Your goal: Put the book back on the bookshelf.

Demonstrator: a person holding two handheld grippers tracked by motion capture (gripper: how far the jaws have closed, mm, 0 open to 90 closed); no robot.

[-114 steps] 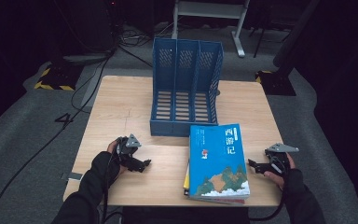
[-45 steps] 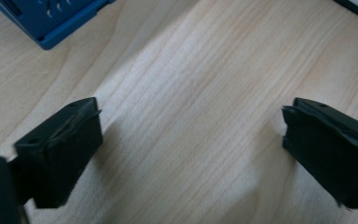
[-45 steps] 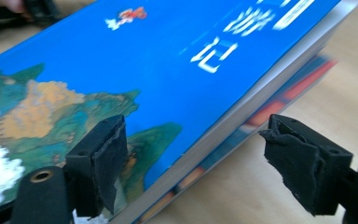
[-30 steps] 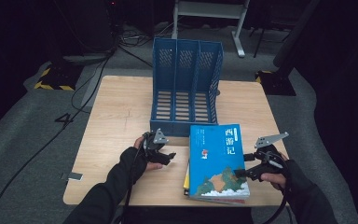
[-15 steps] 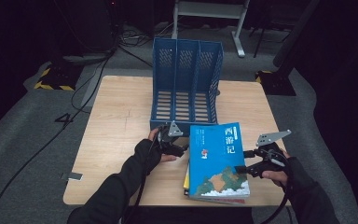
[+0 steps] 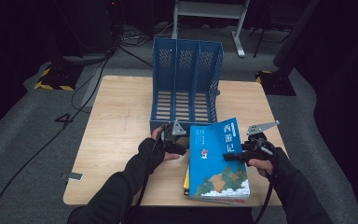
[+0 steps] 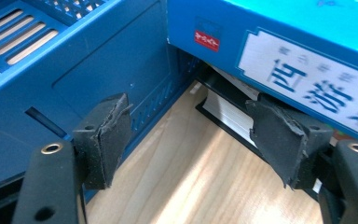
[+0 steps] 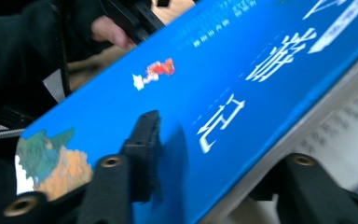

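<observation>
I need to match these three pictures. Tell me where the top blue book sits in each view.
High view: blue book on the stack at the table's near edge, right of centre.
Left gripper view: its spine at upper right.
Right gripper view: its cover runs diagonally across.
Shared landmark: the white title characters.

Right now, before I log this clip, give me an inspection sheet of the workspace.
Surface: wooden table, bare at left.
Job's things: blue book atop a small stack of books; blue file rack standing just behind.
Clutter: nothing seen on the table.
Grippers: left gripper open, at the book's spine between rack and stack; right gripper has just been closing, one jaw on the cover, one under the book's edge.
Cables: one trails from each gripper; more on the floor.
Surroundings: dark room, grey floor, white stand behind.
</observation>
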